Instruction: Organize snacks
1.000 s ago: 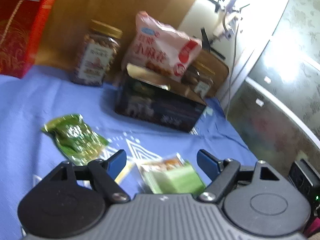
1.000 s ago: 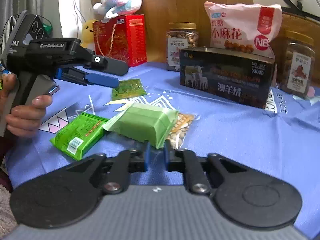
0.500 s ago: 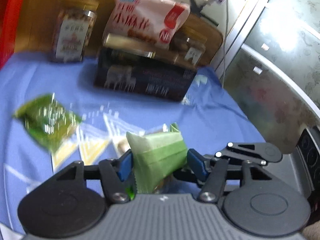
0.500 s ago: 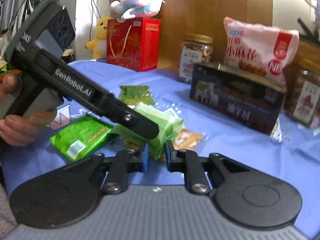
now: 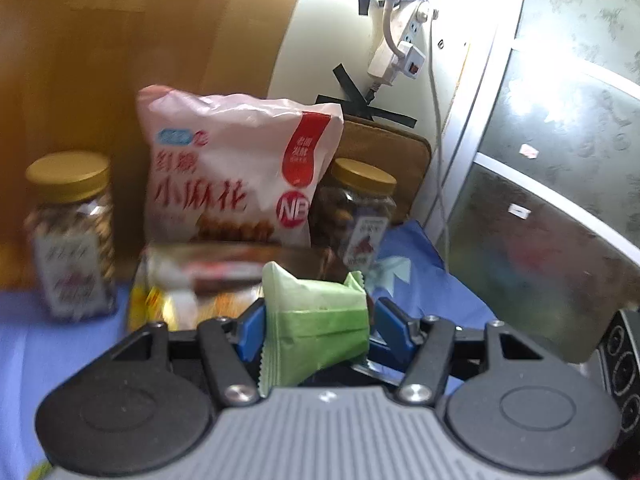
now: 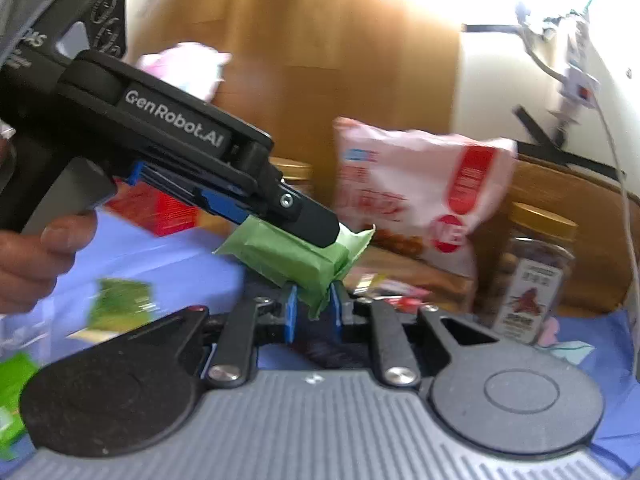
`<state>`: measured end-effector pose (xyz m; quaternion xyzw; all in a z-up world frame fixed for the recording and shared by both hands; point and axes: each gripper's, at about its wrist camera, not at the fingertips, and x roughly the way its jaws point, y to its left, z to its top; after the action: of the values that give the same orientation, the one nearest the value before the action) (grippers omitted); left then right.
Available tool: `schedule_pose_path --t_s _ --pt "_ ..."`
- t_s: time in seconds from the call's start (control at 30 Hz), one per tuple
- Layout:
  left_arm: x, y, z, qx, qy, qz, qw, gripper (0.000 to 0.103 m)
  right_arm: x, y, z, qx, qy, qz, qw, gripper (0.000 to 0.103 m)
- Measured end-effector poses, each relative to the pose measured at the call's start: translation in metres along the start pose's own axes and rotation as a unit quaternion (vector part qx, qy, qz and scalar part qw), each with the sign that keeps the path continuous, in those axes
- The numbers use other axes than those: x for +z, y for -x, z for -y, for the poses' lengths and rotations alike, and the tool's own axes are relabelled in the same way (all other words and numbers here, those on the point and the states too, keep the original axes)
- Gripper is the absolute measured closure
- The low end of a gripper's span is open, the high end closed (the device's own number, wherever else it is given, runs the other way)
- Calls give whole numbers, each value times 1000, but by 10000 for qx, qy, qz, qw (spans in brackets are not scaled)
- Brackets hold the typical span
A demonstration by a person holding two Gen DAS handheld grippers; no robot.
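Left wrist view: your left gripper (image 5: pixel 316 320) clamps its jaws on the sides of the green pack (image 5: pixel 316 320), lifted clear of the blue cloth (image 5: pixel 40 344). In the right wrist view, your right gripper (image 6: pixel 314 306) pinches the same pack's crimped end (image 6: pixel 316 300) between nearly closed jaws. Behind it stand a pink bag (image 5: pixel 236 172) and two gold-lidded jars (image 5: pixel 70 232), with a dark box (image 5: pixel 248 264) just ahead.
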<state>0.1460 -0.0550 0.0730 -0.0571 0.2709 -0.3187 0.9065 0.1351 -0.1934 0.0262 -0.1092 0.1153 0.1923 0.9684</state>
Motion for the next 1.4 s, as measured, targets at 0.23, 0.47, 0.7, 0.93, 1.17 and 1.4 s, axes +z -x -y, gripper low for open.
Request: schedule_pose_path --t_s 0.23,0.47,0.7,0.93,1.17,1.4 --pt "7 -70 -2 470 165 -344 9982 37 -14 -14 34 -983 -445 78 9941 60" --pt "-10 -6 -38 172 793 42 9967 37 -23 16 25 -877 -612 558 9927 56" --pt "-48 101 -108 1026 1493 386 9827 37 -20 19 -7 710 -738 74 9947 56" --pt "-100 138 -151 1488 2223 70 9635 33 -16 -16 -56 1935 -611 -1176 9721 48" --pt "-111 118 -167 1720 2603 -43 9501 11 0 -65 -104 2488 -337 -1804 9510 18" --pt "-115 106 -152 1625 2435 -126 9561 24 4 -103 -146 2463 370 -2003 9475 17"
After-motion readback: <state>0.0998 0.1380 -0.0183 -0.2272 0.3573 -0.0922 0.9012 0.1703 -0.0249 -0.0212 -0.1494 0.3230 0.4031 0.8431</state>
